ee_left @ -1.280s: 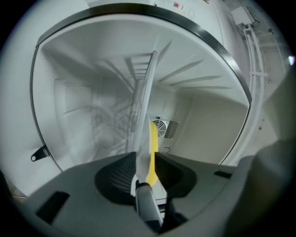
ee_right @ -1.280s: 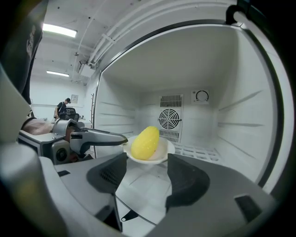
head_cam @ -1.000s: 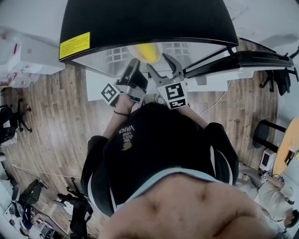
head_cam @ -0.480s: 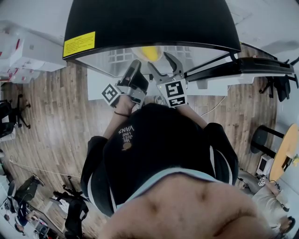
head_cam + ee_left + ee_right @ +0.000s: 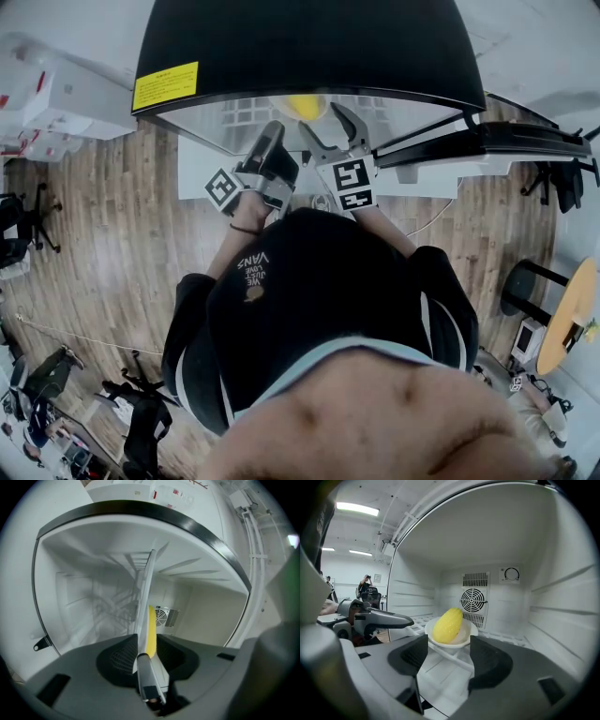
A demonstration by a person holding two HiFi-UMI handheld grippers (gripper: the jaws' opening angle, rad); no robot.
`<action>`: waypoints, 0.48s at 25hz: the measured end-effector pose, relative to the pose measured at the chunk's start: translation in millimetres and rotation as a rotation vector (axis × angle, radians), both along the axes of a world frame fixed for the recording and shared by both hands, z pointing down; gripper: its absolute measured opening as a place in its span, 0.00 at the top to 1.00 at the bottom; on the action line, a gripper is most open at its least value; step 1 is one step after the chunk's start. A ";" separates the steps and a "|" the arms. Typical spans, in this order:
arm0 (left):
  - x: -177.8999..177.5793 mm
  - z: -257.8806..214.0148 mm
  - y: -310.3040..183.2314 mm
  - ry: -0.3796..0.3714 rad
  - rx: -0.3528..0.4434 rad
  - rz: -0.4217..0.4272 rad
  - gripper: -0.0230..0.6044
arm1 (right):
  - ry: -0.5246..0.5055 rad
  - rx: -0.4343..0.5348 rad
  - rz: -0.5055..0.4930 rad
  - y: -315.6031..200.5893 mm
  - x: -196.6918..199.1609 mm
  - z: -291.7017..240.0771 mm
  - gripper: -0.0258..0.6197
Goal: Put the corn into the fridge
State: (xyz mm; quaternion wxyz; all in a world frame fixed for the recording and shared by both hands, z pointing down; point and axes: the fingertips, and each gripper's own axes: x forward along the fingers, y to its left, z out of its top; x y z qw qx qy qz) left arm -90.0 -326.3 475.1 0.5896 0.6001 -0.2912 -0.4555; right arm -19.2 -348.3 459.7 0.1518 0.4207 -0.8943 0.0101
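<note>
- Almost nothing has shifted over the last second: the left gripper point(image 5: 277, 131) and the right gripper point(image 5: 320, 116) stay side by side at the mouth of the fridge point(image 5: 300, 47), and the corn point(image 5: 302, 105) keeps its place just ahead of them
- Corn: yellow, lying in a shallow white plate point(image 5: 465, 637); the plate rests on the white wire shelf point(image 5: 502, 637) inside the fridge, in front of the round fan point(image 5: 473, 600) on the back wall
- Right gripper: jaws spread wide, clamping nothing; the plate sits just beyond their tips, in line with the gap, with no contact visible
- Left gripper: rolled onto its side, so in its own view shelf and plate appear edge-on as one pale line, with the corn a yellow strip beside it; its jaws stand a narrow gap apart, released, and the pale line runs through that gap; in the right gripper view its upper finger points at the plate's left rim and stops just short of it
- Marker cubes point(image 5: 221, 186): one on each gripper, both facing up toward the head camera, near each other above the person's dark top
</note>
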 end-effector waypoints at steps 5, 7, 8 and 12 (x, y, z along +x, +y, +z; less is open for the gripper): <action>0.5 0.3 1.0 -0.002 0.001 -0.001 0.80 | 0.000 -0.001 -0.004 -0.8 -0.3 0.9 0.54; 0.9 0.7 1.3 -0.001 0.000 0.000 0.80 | 0.000 -0.002 -0.005 -1.6 -0.3 1.4 0.54; 0.9 0.6 1.7 0.000 0.000 0.000 0.80 | 0.001 -0.002 -0.005 -1.9 -0.4 1.5 0.54; -0.5 1.1 1.9 -0.003 -0.001 -0.002 0.80 | 0.001 -0.001 -0.005 -3.6 -1.1 2.1 0.54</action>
